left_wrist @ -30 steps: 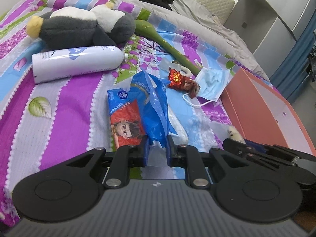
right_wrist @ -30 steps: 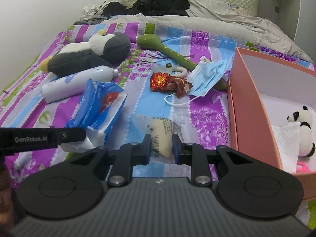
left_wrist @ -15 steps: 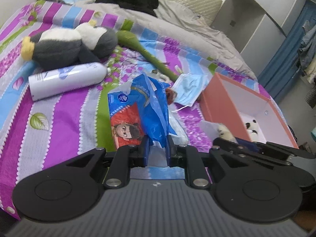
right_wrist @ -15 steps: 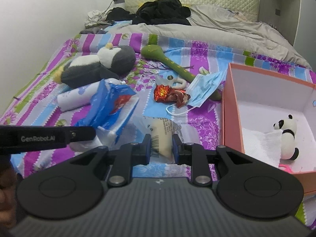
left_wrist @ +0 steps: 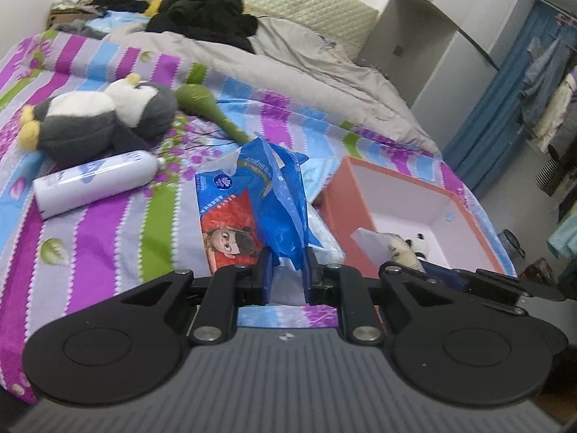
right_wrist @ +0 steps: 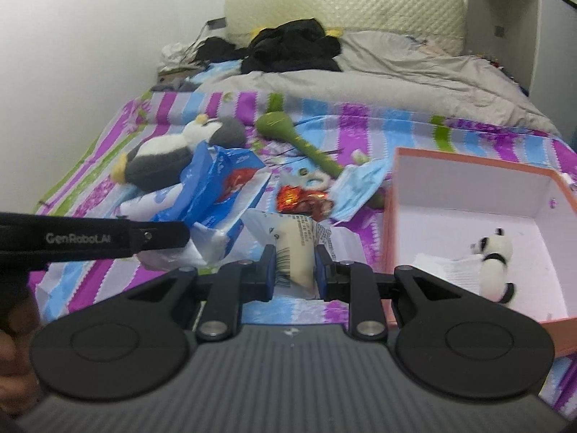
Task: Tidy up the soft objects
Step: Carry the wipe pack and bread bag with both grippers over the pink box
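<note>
Blue tissue pack (left_wrist: 252, 213) pinched in left hand-held gripper (left_wrist: 286, 274); right (right_wrist: 295, 270) clamps wrapped bun (right_wrist: 295, 249).

Purple, blue, green striped bedspread (left_wrist: 108, 238), blue-and-red tissue pack (left_wrist: 252, 205), orange box (right_wrist: 391, 216) apparently white inside, grey-white plush penguin (left_wrist: 97, 122)

left claw (left_wrist: 286, 274): black, blue pads | right claw (right_wrist: 295, 269): black, silver screws
</note>
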### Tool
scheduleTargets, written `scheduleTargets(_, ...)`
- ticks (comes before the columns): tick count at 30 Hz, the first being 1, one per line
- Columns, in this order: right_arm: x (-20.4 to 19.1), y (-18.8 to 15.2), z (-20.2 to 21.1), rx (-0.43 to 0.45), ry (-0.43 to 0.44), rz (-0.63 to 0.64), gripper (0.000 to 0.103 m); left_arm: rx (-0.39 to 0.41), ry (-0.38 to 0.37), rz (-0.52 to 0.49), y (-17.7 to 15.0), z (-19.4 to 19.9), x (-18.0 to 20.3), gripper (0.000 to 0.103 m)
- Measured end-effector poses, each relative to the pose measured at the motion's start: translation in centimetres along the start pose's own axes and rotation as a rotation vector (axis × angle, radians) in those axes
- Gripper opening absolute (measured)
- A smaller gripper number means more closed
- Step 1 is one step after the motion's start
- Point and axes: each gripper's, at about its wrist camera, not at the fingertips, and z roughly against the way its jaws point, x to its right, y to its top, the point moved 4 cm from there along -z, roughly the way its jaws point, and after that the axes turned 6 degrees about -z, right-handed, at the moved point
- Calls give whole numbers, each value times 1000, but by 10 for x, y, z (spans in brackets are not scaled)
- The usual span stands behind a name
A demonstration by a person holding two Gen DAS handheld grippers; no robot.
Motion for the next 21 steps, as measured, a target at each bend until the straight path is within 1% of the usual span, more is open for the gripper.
scheduleTargets(6, 38, 7, 22, 40, -58, -60, 26, -11, -73, -41, 8, -13, 41, 19)
scheduleTargets(11, 78, 7, 43, 69, -137, -106, 26, -20, -130, -70, 14, -35, 73, 19)
scheduleTargets(18, 139, 6, 58, 68, -252, -199, 26, -37, -204, -125, 27, -70, 119, 19)
scheduleTargets(21, 163, 7, 58, 65, -290, -231, 26, -51, -217, -157, 34, -90, 132, 19)
